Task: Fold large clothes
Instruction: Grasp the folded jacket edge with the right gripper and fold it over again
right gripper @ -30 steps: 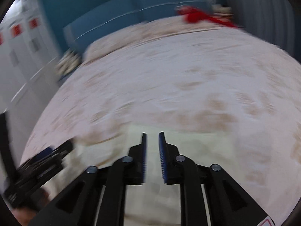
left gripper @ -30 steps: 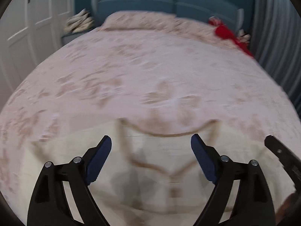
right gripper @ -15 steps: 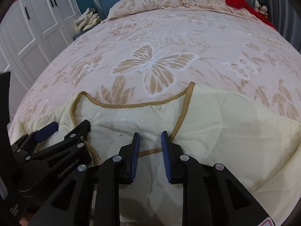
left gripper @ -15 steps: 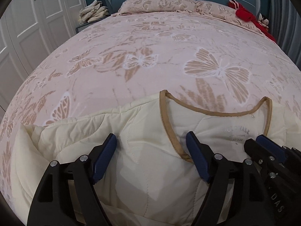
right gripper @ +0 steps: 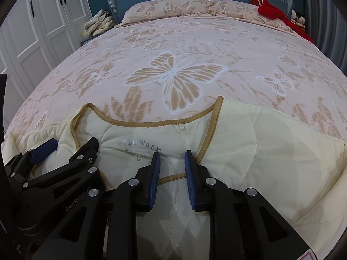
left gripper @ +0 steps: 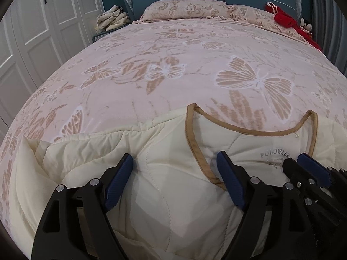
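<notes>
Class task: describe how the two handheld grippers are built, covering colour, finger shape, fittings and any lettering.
Both the left gripper and the right gripper have black angular plastic fingers, blue ribbed pads and round silver pivot screws. White "GenRobot.AI" lettering marks the left gripper's body.

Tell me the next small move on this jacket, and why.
Probably close the left gripper on the cream jacket: its jaws are opening, astride the shoulder panel beside the tan neckline trim, and pinch nothing. The right gripper grips nothing either.

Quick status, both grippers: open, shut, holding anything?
Left gripper: jaws opening, wide over the cream jacket, holding nothing.
Right gripper: jaws narrow but apart, gripping nothing.
</notes>
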Motion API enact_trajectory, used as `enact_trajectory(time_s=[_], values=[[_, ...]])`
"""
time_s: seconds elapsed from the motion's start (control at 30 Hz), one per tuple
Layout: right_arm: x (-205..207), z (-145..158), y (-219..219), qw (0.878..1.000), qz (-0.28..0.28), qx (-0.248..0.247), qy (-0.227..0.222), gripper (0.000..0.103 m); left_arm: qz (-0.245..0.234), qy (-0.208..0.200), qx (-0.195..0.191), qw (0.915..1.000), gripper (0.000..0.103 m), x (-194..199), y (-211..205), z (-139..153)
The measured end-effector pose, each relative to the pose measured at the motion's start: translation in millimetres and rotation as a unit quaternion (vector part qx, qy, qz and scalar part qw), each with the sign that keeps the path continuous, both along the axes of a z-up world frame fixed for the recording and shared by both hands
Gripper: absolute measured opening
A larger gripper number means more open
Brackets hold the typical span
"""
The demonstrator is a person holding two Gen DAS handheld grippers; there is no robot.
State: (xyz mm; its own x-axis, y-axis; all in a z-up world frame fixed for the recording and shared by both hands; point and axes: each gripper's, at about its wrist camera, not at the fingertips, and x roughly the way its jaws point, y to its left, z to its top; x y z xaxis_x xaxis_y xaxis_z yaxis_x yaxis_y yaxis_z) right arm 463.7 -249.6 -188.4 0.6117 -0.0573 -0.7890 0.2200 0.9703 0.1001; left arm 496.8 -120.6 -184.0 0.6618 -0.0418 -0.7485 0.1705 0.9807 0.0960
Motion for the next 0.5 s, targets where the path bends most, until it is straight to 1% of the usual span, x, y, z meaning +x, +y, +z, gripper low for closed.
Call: enact_trajectory(time_s=[0.17, 0.2, 0.23, 0.27, 0.33, 0.4, 0.43, 0.47, 0.5], values=[[-2, 1, 0, 1.000, -0.005, 0.000, -0.007, 0.018, 0.007, -0.008, -0.003, 0.9999, 0.078, 0, 2, 2], [-5, 3, 0, 1.000, -0.009, 0.000, -0.016, 0.013, 0.013, -0.011, -0.004, 0.9998, 0.076, -1, 3, 3], [-8, 6, -3, 0.999, -0.019, 0.002, -0.026, 0.009, 0.025, -0.017, -0.008, 0.9995, 0.069, -1, 7, 6], [-12, 8, -8, 0.999, -0.031, 0.010, -0.035, 0.000, 0.031, -0.019, -0.017, 0.9992, 0.064, -2, 12, 8], [-26, 17, -26, 0.995, -0.059, 0.048, -0.062, 0.000, 0.044, -0.023, -0.065, 0.9967, 0.063, -6, 30, 20], [-47, 36, -38, 0.990, -0.089, 0.063, -0.095, 0.014, 0.065, -0.031, -0.103, 0.9920, 0.068, -17, 51, 37], [-59, 46, -42, 0.987, -0.099, 0.066, -0.108, 0.019, 0.072, -0.037, -0.118, 0.9897, 0.078, -24, 61, 45], [-85, 62, -47, 0.983, -0.109, 0.070, -0.129, 0.034, 0.074, -0.049, -0.141, 0.9859, 0.087, -43, 78, 63], [-103, 72, -48, 0.982, -0.111, 0.070, -0.136, 0.050, 0.070, -0.059, -0.149, 0.9847, 0.090, -58, 89, 76]])
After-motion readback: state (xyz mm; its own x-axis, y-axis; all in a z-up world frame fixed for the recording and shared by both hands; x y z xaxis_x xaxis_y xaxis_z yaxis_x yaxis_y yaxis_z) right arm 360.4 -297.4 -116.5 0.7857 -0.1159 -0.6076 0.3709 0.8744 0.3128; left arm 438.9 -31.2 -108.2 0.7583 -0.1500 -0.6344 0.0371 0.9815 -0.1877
